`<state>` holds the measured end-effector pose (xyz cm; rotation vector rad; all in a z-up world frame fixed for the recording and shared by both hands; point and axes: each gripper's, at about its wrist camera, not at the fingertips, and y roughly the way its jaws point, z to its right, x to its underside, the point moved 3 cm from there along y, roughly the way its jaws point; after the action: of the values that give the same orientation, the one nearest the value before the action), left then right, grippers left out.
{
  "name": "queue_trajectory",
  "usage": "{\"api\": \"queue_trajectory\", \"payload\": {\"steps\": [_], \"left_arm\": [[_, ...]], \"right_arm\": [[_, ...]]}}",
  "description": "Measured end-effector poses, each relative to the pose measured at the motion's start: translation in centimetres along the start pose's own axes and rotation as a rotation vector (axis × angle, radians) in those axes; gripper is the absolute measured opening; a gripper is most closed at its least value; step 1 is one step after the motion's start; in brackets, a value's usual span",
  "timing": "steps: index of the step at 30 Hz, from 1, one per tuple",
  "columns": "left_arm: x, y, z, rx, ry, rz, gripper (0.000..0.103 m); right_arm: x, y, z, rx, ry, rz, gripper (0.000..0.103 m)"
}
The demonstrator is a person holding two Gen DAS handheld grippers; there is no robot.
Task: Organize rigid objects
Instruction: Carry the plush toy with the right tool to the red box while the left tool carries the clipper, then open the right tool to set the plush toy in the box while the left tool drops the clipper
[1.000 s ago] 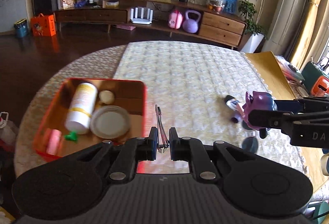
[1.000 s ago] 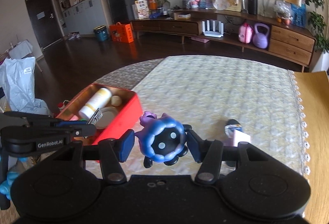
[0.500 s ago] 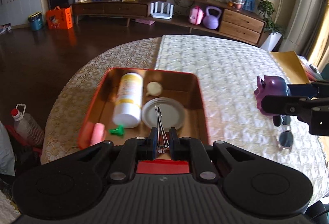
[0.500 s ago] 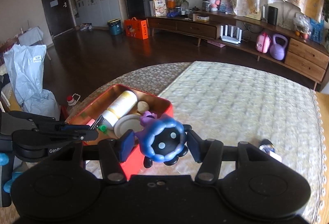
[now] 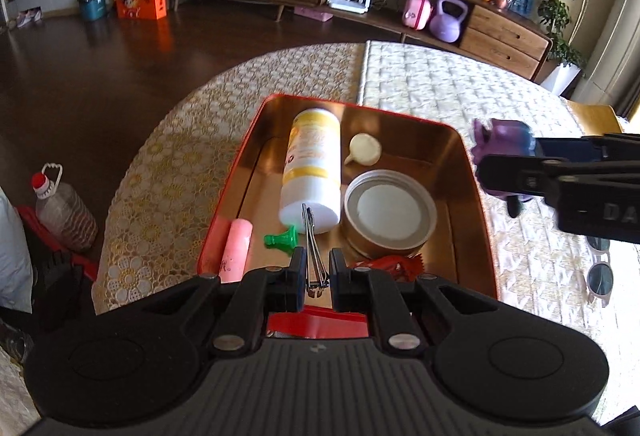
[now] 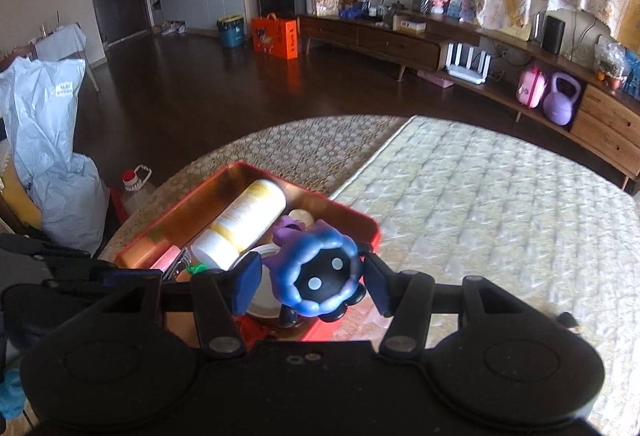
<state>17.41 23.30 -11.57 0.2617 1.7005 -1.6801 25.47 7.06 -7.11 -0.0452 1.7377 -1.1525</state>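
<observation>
Your left tongs [image 5: 314, 274] are clamped tight on a thin metal nail clipper [image 5: 311, 236], which hangs over the near end of the red tin tray [image 5: 224, 204] on the counter [image 5: 168, 156]; your right tongs [image 6: 312, 286] grip the blue-and-purple toy figure [image 6: 316, 276] over the tray's near right corner. Going left to right inside the tray: a pink tube [image 5: 236, 250], a small green piece [image 5: 282, 238], a white-and-yellow bottle [image 5: 314, 172] lying on its side, a pale garlic-like lump [image 5: 365, 150], a round tin lid [image 5: 390, 208], and a red wrapper [image 5: 394, 264] at the near edge. Little bare floor is left in there, so if you let the clipper go now it will likely land on the bottle and slide off; the toy, released above the rim, could tip outward onto the counter beside the sunglasses [image 5: 598, 276]. The pink tube's writing and the bottle's label are too small to read; the right tongs' body shows only "DA".
</observation>
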Motion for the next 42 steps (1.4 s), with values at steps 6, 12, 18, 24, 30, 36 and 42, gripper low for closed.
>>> {"api": "queue_trajectory", "payload": {"steps": [6,12,18,24,30,36,42], "left_arm": [[0.1,1.2,-0.6,-0.001,-0.016,-0.02,0.012],[-0.1,2.0,-1.0,-0.004,-0.022,-0.027,0.012],[-0.3,2.8,-1.1,-0.006,-0.021,-0.042,0.013],[-0.5,3.3,-0.9,-0.006,-0.011,-0.064,0.014],[-0.8,3.7,-1.0,-0.004,-0.02,-0.104,0.014],[-0.9,3.7,-1.0,-0.007,-0.027,-0.112,0.014],[-1.0,3.2,-0.9,0.004,-0.03,-0.112,0.015]], "right_arm": [[-0.2,2.5,-1.2,-0.011,-0.046,-0.033,0.055],[0.1,4.2,-2.2,0.001,-0.117,-0.06,0.055],[0.6,4.9,-2.6,-0.003,-0.136,-0.083,0.055],[0.6,5.0,-2.6,-0.008,-0.127,-0.089,0.056],[0.6,4.8,-2.5,-0.002,-0.12,-0.087,0.056],[0.4,3.9,-2.4,-0.014,-0.111,-0.071,0.057],[0.4,2.8,-2.3,-0.028,-0.097,-0.055,0.06]]}}
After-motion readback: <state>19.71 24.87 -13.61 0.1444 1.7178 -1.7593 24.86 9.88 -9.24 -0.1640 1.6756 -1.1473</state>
